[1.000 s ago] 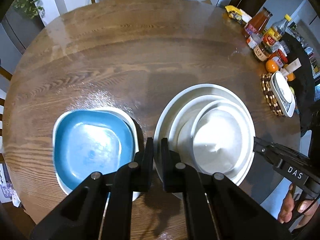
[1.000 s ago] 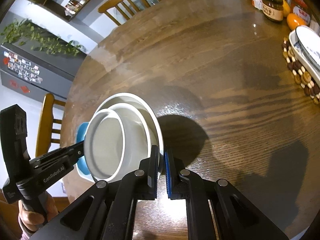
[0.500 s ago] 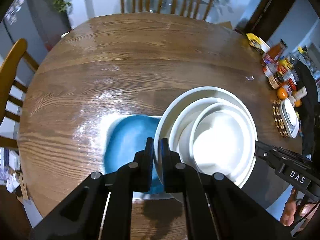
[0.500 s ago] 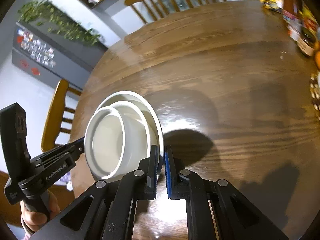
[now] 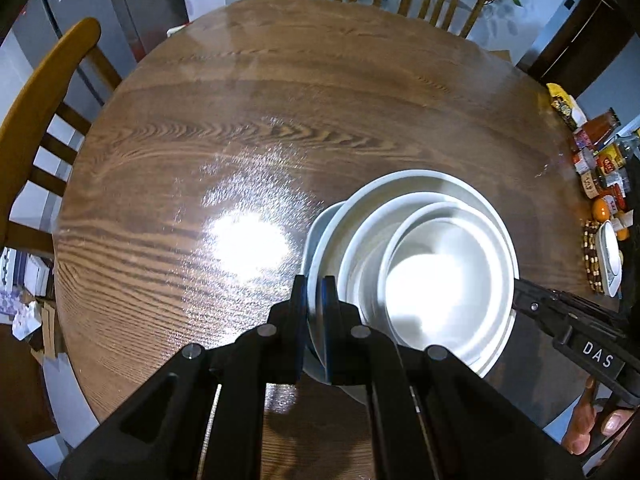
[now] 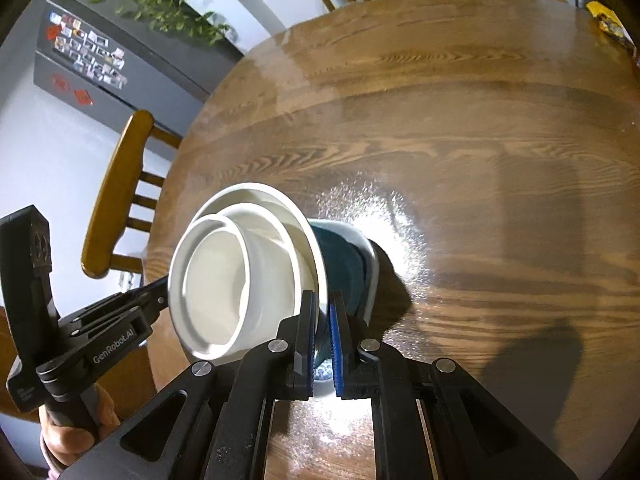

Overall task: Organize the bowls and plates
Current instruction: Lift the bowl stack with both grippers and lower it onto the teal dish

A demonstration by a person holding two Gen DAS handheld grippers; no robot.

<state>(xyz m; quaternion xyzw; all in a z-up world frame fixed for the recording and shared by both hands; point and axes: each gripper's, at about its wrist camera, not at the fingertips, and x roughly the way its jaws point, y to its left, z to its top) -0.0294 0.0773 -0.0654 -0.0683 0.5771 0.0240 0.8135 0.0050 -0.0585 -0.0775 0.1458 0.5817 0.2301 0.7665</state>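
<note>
A stack of white dishes, a wide plate (image 5: 420, 184) with two nested bowls (image 5: 444, 276) in it, is held between both grippers. My left gripper (image 5: 316, 320) is shut on the plate's left rim. My right gripper (image 6: 323, 328) is shut on its right rim (image 6: 320, 280). The stack (image 6: 240, 280) hovers over the blue square plate (image 6: 344, 268), which lies on a white plate (image 6: 370, 264) on the table. In the left wrist view only a grey-white edge of that lower plate (image 5: 316, 232) shows.
The round wooden table (image 5: 280, 120) is glossy with a light glare. Sauce bottles, an orange and a small dish on a beaded mat (image 5: 604, 256) crowd its right edge. Wooden chairs (image 5: 36, 92) stand around the table, and a dark fridge (image 6: 100, 60) is behind.
Both grippers have carried the white stack leftwards over the blue plate, which is now almost hidden beneath it. Both stay shut on the rim.
</note>
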